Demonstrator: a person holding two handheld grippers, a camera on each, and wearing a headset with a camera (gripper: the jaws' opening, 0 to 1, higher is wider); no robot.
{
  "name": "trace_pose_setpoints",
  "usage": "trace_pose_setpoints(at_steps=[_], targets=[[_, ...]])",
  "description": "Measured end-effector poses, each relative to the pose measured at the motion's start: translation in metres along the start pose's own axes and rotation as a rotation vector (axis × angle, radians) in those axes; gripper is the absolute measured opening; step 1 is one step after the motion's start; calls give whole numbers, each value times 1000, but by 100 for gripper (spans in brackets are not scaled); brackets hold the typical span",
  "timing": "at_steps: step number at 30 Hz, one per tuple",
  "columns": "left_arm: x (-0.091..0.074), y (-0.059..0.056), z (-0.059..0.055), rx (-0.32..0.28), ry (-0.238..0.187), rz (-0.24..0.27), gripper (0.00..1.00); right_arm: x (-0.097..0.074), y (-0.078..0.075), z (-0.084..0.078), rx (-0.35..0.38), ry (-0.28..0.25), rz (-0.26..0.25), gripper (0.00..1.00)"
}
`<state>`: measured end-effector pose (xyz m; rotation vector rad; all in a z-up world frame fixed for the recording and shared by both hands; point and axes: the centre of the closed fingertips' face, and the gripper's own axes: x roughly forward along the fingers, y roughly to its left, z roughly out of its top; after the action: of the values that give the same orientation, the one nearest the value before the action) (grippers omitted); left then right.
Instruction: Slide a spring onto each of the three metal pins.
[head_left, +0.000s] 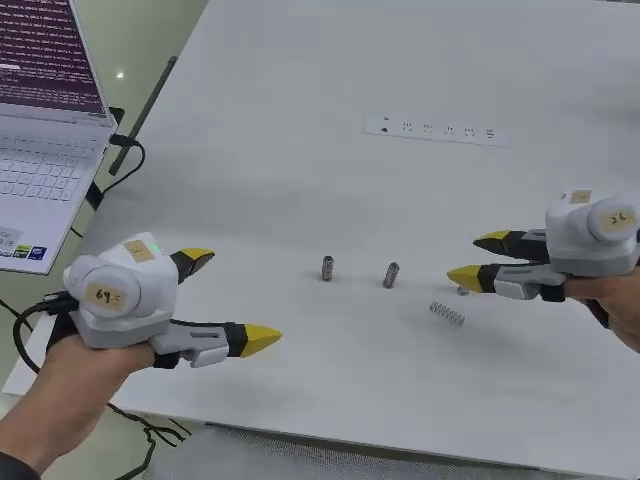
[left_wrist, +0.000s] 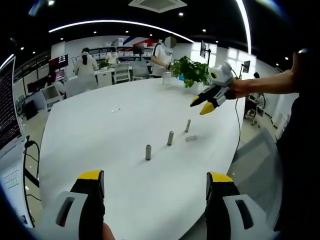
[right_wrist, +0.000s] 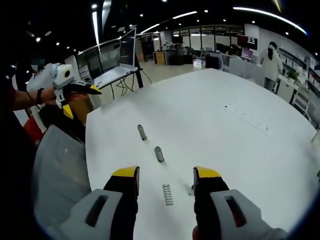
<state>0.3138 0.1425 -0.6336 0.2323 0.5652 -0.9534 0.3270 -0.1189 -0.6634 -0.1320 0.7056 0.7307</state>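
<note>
White surface (head_left: 300, 150); landmark is the loose spring (head_left: 447, 313), lying flat on its side toward the near right.

Laptop (head_left: 40, 130): far left of the loose spring, open at the surface's left edge, screen lit.

Left gripper (head_left: 228, 298): well left of the loose spring, held in a hand (head_left: 70, 390) over the near edge. Its yellow-tipped fingers (head_left: 260, 338) are spread wide with nothing between them.

Far pin (head_left: 327, 267): upright, left of the loose spring and the farthest of the pins from it, with a spring around it.

Middle pin (head_left: 391, 274): upright, left of the loose spring and nearer to it, also with a spring around it. It stands apart from the far pin and from the loose spring.

Socket strip (head_left: 435, 130): far beyond the loose spring, set flat into the surface.

Bare pin (head_left: 462, 290): just beyond the loose spring and slightly right of it, close but not touching, no spring on it. In the right gripper view the loose spring lies on the surface between that gripper's two tips, and the bare pin is just beside one tip.

Right gripper (head_left: 478, 258): just right of the loose spring and raised above it. Its fingers (head_left: 470, 278) are parted and empty, the nearer tip close to the bare pin; contact cannot be told.
</note>
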Motion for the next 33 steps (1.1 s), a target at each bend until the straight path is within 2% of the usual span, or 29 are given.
trace_pose_setpoints(at_steps=[13,22,33], targets=[[4,0,5,11,-2,-12,81,-33,6,-21,42,-32,-58,48],[5,-1,8,15,-3,-13,81,-48,13,-32,69,-50,-82,54],[8,-2,7,13,-2,-20,81,-64,24,-51,98,-49,-107,62]])
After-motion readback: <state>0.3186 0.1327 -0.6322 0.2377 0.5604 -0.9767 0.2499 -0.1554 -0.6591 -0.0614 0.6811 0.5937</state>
